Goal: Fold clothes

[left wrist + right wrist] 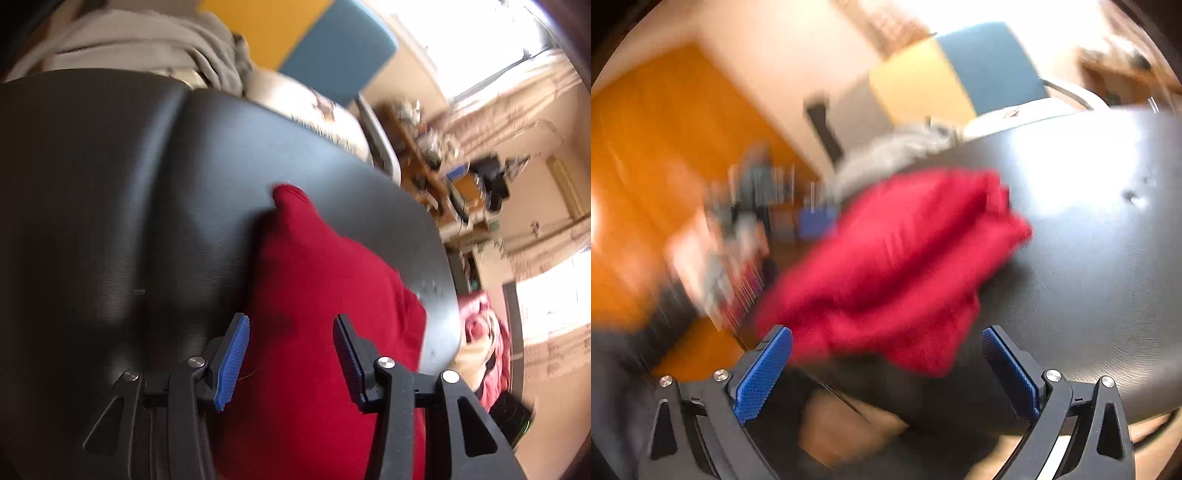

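Red garment (325, 295) lies bunched on the black table (110, 184), part over the near edge. Left gripper (291, 354) spread above it, pinching nothing; right gripper (886, 373) spread, empty. Likely soft, light, limp: take an edge or corner.

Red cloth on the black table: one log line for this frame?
red folded cloth on black table | left gripper open, over cloth | right gripper open, empty
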Demonstrator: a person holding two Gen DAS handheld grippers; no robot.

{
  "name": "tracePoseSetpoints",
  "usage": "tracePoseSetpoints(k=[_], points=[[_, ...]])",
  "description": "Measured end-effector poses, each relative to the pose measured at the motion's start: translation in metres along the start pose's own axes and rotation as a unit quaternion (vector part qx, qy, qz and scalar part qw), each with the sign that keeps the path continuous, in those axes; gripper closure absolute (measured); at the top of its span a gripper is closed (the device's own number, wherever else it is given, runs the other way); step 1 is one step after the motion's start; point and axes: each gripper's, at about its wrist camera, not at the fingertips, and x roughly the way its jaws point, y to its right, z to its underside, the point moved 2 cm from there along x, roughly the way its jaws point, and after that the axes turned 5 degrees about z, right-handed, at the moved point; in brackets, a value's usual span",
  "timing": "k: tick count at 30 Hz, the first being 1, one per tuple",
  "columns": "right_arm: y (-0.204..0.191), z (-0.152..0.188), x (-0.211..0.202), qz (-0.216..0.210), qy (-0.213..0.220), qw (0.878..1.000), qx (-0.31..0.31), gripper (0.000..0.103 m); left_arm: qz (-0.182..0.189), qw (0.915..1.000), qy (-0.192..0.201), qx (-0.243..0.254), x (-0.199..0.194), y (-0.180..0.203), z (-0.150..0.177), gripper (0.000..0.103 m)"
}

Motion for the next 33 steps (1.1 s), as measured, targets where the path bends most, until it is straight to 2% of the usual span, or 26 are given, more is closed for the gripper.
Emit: tracePoseSetpoints(k=[1,3,5,8,12,16,18,19,20,21,24,28,30,32,33], points=[[0.011,-0.007,0.007,-0.024,0.007,0.998,0.054,0.000,0.006,0.9999,0.012,0.004,-0.006,-0.006,0.004,0.055],[0.030,-0.009,0.023,-0.042,-0.003,0.991,0.125,0.000,0.010,0.9994,0.026,0.020,-0.015,-0.014,0.015,0.055],[0.051,-0.002,0.039,-0.026,-0.011,0.982,0.185,0.000,0.023,0.9980,0.036,0.047,-0.022,-0.018,0.028,0.055],[0.058,-0.003,0.050,-0.026,0.003,0.978,0.208,0.000,0.044,0.9931,0.040,0.101,-0.026,-0.019,0.046,0.055],[0.058,-0.015,0.063,-0.021,0.027,0.976,0.216,0.000,0.058,0.9850,0.021,0.161,-0.012,-0.007,0.057,0.055],[0.041,-0.039,0.095,0.025,0.005,0.983,0.184,0.000,0.061,0.9789,0.004,0.195,0.001,0.006,0.070,0.054],[0.033,-0.042,0.099,0.054,-0.009,0.987,0.149,0.009,0.053,0.9752,0.004,0.215,0.002,0.007,0.077,0.054],[0.028,-0.043,0.102,0.077,-0.022,0.989,0.128,0.036,0.051,0.9740,0.003,0.221,0.003,0.007,0.078,0.053],[0.023,-0.045,0.106,0.101,-0.037,0.989,0.106,0.055,0.049,0.9730,0.004,0.225,0.003,0.007,0.079,0.053],[0.017,-0.047,0.111,0.125,-0.051,0.987,0.084,0.067,0.050,0.9724,0.005,0.228,0.003,0.007,0.079,0.053],[0.001,-0.053,0.103,0.157,-0.067,0.985,0.027,0.070,0.061,0.9692,0.016,0.238,-0.005,0.004,0.080,0.053],[-0.056,-0.091,0.079,0.162,-0.028,0.982,-0.094,0.080,0.067,0.9658,0.030,0.249,-0.018,-0.002,0.084,0.053],[-0.079,-0.112,0.072,0.172,-0.004,0.973,-0.155,0.087,0.071,0.9662,0.041,0.244,-0.025,-0.006,0.083,0.052],[-0.083,-0.124,0.074,0.195,-0.001,0.961,-0.198,0.088,0.081,0.9670,0.043,0.238,-0.028,-0.008,0.081,0.051],[-0.068,-0.126,0.083,0.210,-0.018,0.958,-0.192,0.088,0.086,0.9674,0.040,0.235,-0.027,-0.008,0.080,0.050]])
